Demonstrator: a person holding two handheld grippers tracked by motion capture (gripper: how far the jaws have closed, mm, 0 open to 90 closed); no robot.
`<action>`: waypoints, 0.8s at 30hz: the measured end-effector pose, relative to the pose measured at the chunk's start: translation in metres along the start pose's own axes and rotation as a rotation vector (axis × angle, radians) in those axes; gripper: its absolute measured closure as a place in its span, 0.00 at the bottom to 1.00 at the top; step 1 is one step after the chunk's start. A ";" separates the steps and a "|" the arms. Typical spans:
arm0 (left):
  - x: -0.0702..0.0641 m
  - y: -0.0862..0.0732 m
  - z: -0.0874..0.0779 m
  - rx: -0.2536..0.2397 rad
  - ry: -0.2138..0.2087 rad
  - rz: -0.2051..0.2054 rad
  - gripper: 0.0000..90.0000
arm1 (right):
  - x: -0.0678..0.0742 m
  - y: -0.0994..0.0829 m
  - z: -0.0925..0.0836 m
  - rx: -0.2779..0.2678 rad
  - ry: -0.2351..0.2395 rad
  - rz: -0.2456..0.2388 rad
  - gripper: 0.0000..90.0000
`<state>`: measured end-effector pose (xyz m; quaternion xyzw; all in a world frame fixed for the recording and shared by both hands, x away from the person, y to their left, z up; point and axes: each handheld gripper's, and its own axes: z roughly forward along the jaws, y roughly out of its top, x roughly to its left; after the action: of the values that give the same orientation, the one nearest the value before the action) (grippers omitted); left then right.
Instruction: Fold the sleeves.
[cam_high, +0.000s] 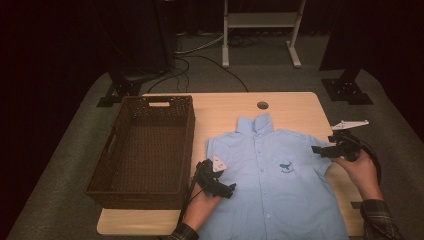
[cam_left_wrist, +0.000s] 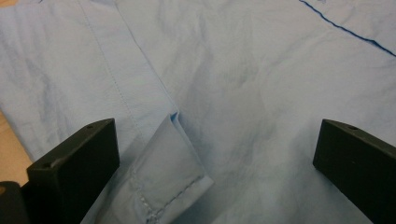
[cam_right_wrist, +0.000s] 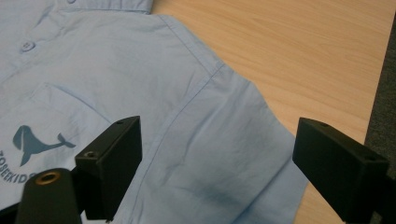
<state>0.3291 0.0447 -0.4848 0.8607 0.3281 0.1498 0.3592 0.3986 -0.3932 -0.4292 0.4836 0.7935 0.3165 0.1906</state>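
Blue shirt (cam_high: 272, 175) lies flat — both hand-held grippers open.

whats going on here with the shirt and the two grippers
A person holds a gripper in each hand over a light blue short-sleeved shirt spread buttoned-up and front-up on the wooden table. The left gripper hangs open over one sleeve's hem, the right gripper open over the other sleeve near the whale logo. Neither grips the fabric. A dark woven basket sits empty beside the shirt.

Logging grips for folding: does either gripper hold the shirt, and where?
Neither: the left gripper and right gripper stand open above the light blue shirt, holding nothing.
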 end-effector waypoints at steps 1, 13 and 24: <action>0.000 0.000 0.000 0.000 0.000 0.000 0.00 | -0.002 0.000 0.001 -0.001 -0.001 0.004 0.20; 0.000 0.000 0.000 -0.001 0.000 0.000 0.00 | -0.026 0.007 0.014 0.058 -0.022 0.040 0.31; -0.001 0.000 0.000 0.001 0.000 -0.001 0.00 | -0.042 0.006 0.025 0.116 -0.043 0.079 0.44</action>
<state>0.3286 0.0443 -0.4848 0.8607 0.3286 0.1496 0.3589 0.4372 -0.4209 -0.4428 0.5314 0.7865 0.2670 0.1666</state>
